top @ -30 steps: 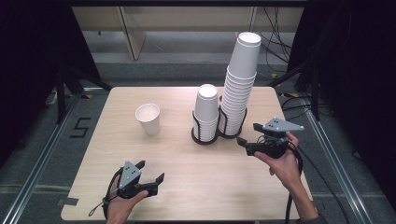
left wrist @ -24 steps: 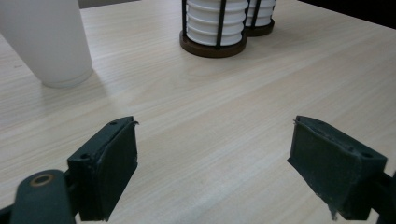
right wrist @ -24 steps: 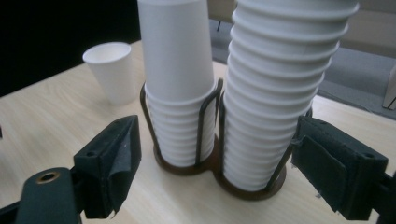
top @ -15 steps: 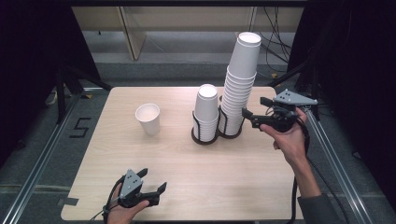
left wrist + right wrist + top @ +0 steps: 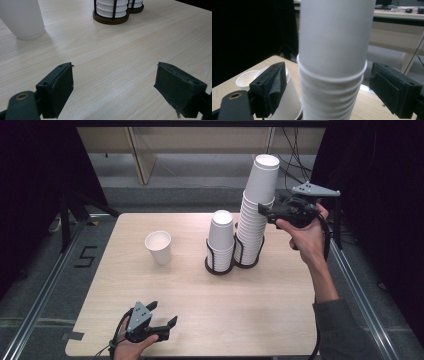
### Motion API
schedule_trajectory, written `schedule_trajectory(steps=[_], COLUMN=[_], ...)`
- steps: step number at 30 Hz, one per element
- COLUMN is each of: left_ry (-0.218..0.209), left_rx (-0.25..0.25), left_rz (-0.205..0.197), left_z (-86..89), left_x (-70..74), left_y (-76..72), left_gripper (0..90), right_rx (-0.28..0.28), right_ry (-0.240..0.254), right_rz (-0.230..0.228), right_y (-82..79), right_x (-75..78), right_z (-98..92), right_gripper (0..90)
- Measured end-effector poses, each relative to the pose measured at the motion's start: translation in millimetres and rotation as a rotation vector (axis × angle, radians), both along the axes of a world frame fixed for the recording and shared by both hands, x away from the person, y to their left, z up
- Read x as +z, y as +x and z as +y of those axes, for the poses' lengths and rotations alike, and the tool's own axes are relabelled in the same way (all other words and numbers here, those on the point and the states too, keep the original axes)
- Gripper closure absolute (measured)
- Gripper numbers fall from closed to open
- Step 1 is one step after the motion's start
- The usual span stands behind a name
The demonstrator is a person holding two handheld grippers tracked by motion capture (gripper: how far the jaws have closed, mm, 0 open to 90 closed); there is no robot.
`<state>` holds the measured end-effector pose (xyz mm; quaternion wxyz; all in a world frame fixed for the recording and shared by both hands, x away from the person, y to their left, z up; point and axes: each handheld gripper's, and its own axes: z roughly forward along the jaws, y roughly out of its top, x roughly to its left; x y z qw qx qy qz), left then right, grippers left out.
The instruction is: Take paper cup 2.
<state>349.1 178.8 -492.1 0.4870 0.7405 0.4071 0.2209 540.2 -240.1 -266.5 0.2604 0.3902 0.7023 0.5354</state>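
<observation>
A tall stack of white paper cups [image 5: 256, 210] stands in a black wire holder, with a shorter stack [image 5: 221, 239] in a second holder to its left. My right gripper [image 5: 264, 211] is raised beside the upper part of the tall stack, open, its jaws flanking the stack [image 5: 332, 60] without touching it. A single white cup [image 5: 159, 247] stands upright on the table's left half. My left gripper [image 5: 162, 314] rests low near the front edge, open and holding nothing. Ahead of it the single cup [image 5: 22, 18] and the short stack's holder [image 5: 111, 11] are visible.
The light wooden table [image 5: 200, 290] has bare surface between the holders and the front edge. Metal rails run along the floor on both sides, and a wooden shelf unit [image 5: 200, 140] stands behind the table.
My right gripper has risen from table height near the holders to the upper part of the tall stack. My left gripper has slid slightly back toward the front edge.
</observation>
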Motion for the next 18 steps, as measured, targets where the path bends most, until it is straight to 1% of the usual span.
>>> schedule_trajectory(steps=[2,7,9,10,12,14,15,16,18], left_ry=[0.002,0.009,0.015,0.012,0.009,0.011,0.011,0.01,0.011], left_rx=[-0.002,-0.013,-0.011,-0.009,-0.015,-0.016,-0.016,-0.018,-0.012], left_rz=[0.002,0.005,0.01,0.008,0.006,0.006,0.006,0.006,0.011], left_z=[0.1,0.1,-0.1,-0.6,-0.6,-0.5,-0.5,-0.4,-0.6], left_x=[-0.1,-1.0,-0.9,-1.1,-1.1,-1.0,-1.0,-1.2,-1.5], left_y=[-0.3,0.7,0.0,0.0,0.0,-0.2,-0.2,0.1,0.4], left_gripper=[14.6,14.6,14.6,14.6,14.6,14.6,14.6,14.6,14.6], right_rx=[-0.016,-0.006,-0.015,-0.024,-0.027,-0.034,-0.034,-0.041,-0.036], right_ry=[0.008,0.033,0.016,0.017,0.011,-0.008,-0.008,0.007,0.008], right_rz=[-0.008,-0.03,-0.036,-0.025,-0.019,-0.023,-0.023,0.002,0.005], right_y=[5.9,16.4,21.6,23.6,29.0,34.4,34.4,40.7,42.8], right_x=[5.9,16.8,21.0,22.5,24.6,24.8,24.8,23.5,23.2], right_z=[1.3,7.6,11.5,13.6,16.4,18.8,18.8,22.1,22.5], right_gripper=[15.4,15.4,15.4,15.4,15.2,15.3,15.3,13.5,13.0])
